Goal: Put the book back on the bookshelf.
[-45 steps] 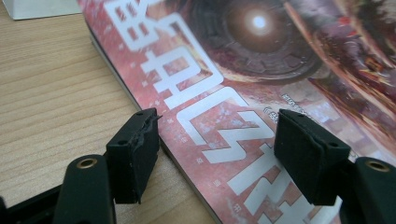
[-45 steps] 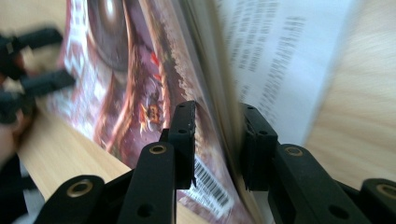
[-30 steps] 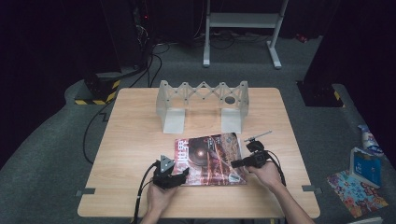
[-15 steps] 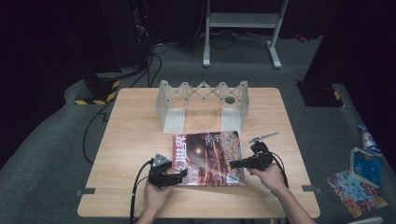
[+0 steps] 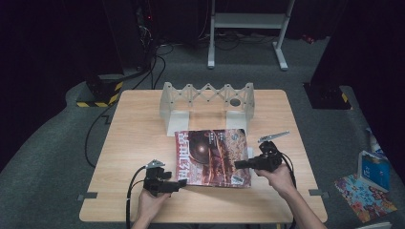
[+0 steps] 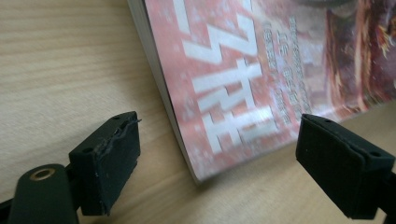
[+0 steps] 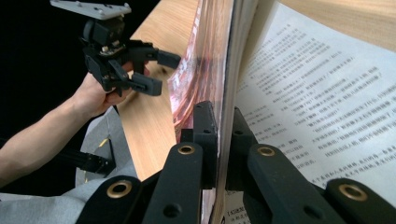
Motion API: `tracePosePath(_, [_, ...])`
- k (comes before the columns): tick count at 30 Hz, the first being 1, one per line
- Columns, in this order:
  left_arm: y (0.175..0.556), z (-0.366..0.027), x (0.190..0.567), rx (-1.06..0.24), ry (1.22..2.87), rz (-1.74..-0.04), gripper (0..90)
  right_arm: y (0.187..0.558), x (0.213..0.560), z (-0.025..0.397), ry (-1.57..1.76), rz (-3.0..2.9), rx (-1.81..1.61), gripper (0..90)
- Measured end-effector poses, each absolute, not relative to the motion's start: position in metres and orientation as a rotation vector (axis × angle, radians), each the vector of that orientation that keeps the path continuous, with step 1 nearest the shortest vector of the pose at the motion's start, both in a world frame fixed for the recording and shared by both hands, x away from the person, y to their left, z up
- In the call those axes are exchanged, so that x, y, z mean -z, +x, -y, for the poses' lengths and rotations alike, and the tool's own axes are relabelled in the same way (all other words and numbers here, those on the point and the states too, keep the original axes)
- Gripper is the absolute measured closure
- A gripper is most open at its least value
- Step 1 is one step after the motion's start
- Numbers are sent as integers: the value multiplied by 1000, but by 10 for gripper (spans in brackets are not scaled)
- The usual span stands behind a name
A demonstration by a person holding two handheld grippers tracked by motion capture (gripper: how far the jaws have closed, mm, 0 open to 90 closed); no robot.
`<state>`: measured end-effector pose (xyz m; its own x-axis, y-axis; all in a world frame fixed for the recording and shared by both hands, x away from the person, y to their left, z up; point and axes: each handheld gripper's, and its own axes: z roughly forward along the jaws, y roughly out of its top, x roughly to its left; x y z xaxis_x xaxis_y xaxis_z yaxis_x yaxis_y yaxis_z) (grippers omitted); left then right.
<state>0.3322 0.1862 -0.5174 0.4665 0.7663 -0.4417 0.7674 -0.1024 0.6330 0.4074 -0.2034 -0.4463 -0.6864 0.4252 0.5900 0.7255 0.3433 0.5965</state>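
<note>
A magazine with a red-brown cover lies on the wooden table, near its front edge. My right gripper is shut on the magazine's right edge. In the right gripper view the jaws pinch the cover and a bundle of pages, lifted off a printed inner page. My left gripper is open at the magazine's front left corner. In the left gripper view that corner lies between the two spread jaws without touching them. The left gripper also appears far off in the right gripper view.
A white folding zigzag rack stands at the back of the table, just beyond the magazine. Bare wood lies to the left and right of the magazine. On the floor to the right are a blue box and a colourful sheet.
The magazine has turned a little and now lies straighter. My left gripper has drawn slightly back toward the front edge, off the cover. The right gripper has kept its hold.
</note>
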Motion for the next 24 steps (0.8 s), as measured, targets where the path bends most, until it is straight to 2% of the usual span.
tracePosePath(6, [336, -182, 515, 85, 1864, -1286, 138, 405, 441, 205, -990, 2276, 1308, 866])
tracePosePath(24, [343, -175, 517, 189, 1832, -1272, 138, 400, 425, 200, -821, 2257, 1402, 866])
